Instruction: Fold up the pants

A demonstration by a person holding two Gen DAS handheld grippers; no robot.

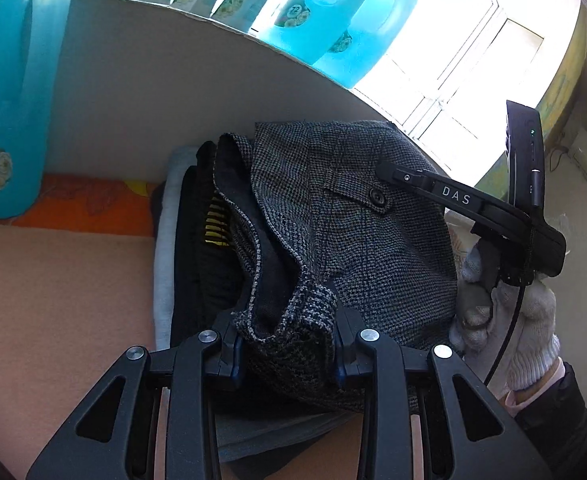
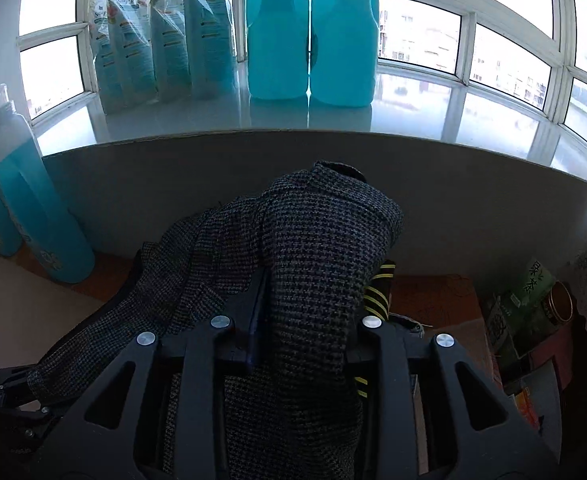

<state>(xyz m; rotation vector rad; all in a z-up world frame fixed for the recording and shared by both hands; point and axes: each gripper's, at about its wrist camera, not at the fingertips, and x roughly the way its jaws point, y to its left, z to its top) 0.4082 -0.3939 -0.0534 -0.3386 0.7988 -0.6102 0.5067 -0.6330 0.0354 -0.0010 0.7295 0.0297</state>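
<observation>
The folded pants (image 1: 353, 240) are grey houndstooth tweed with a buttoned pocket flap. They rest on top of a stack of folded clothes (image 1: 197, 248). My left gripper (image 1: 289, 344) is shut on a bunched edge of the pants at their near side. In the right wrist view the pants (image 2: 313, 248) hump up between the fingers of my right gripper (image 2: 305, 332). The cloth fills the gap and lies against both fingers. From the left wrist view that right gripper (image 1: 389, 172) reaches onto the pants' far right side, held by a white-gloved hand (image 1: 525, 320).
A white windowsill wall (image 1: 153, 100) rises just behind the stack. Blue detergent bottles (image 2: 309, 32) and refill pouches (image 2: 153, 40) stand on the sill, and more bottles (image 2: 33, 208) sit at the left. A peach blanket (image 1: 53, 300) covers the surface. Boxes and tins (image 2: 533, 320) crowd the right.
</observation>
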